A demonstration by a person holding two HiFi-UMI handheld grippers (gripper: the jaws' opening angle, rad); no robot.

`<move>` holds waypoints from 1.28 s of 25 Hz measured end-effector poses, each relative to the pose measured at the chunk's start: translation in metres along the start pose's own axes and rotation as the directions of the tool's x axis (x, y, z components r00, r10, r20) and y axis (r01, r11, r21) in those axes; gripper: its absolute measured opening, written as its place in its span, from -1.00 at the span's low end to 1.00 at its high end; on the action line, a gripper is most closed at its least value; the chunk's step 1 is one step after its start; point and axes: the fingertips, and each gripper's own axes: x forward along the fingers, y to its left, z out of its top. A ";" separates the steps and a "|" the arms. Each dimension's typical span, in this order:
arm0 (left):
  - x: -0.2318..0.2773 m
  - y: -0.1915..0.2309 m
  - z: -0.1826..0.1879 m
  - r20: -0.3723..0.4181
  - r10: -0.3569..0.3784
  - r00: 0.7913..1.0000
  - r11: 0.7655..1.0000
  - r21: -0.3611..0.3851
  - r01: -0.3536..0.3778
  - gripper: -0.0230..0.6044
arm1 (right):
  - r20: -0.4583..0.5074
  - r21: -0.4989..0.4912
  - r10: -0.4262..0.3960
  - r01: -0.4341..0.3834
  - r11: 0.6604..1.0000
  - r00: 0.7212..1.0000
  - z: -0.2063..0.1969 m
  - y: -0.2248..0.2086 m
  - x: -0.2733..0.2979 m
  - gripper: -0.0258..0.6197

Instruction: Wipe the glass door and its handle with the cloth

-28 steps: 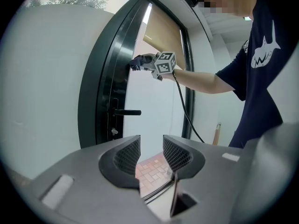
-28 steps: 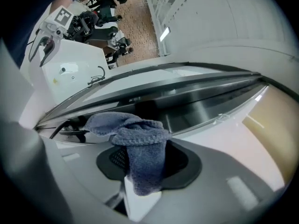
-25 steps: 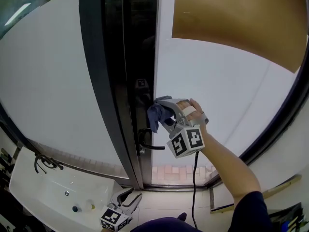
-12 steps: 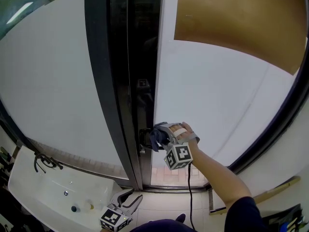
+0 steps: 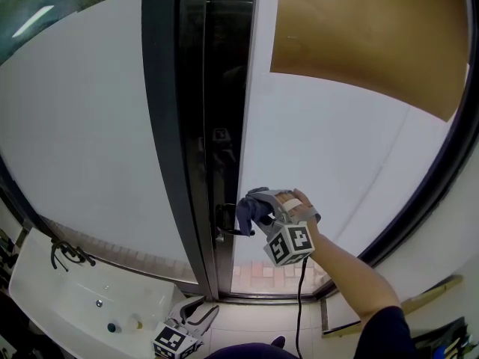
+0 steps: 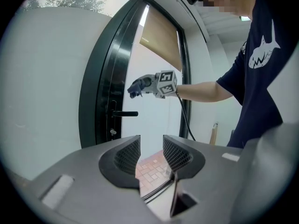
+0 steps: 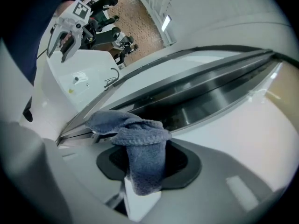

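The right gripper (image 5: 258,206) is held up against the left edge of the glass door (image 5: 329,148), its jaws clamped on a blue cloth (image 5: 248,211) that bunches out past the tips; the person's hand (image 5: 301,203) wraps the grip from behind, with the marker cube (image 5: 290,244) just below it and a black cable (image 5: 299,294) trailing down from there; the cloth sits just above the black lever handle (image 5: 232,229), and seen from the left gripper's side there is a clear gap between the two, so it is not on the handle; whether the cloth touches the glass or the dark door frame (image 5: 168,140) I can't tell; the lever sticks out sideways from that frame, pointing toward the pane; the pane itself glares white, with a tan roller blind (image 5: 367,36) covering its upper part and a strip of brick paving (image 5: 262,271) showing through at the bottom; the left gripper (image 5: 203,314) hangs low near the person's body, well away from the door, jaws apart with nothing between them, only the paving visible through the gap in its own view; just beside it on the left stands a white basin (image 5: 45,305) with a dark tap (image 5: 69,253) at its far rim
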 end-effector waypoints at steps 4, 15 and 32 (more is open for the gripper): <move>0.000 -0.003 0.003 0.006 -0.016 1.000 1.000 0.008 0.016 -0.46 | 0.025 -0.012 -0.168 0.168 0.986 0.986 0.019 -0.095 -0.044 -0.45; 0.006 -0.013 0.003 0.011 -0.040 0.999 0.999 0.001 0.040 -0.46 | -0.060 -0.021 -0.261 0.260 0.965 0.963 -0.010 -0.166 -0.055 -0.45; 0.009 -0.013 -0.008 -0.024 -0.025 0.999 1.000 -0.002 0.025 -0.46 | -0.181 -0.148 0.154 -0.182 0.972 0.971 -0.082 0.079 0.016 -0.45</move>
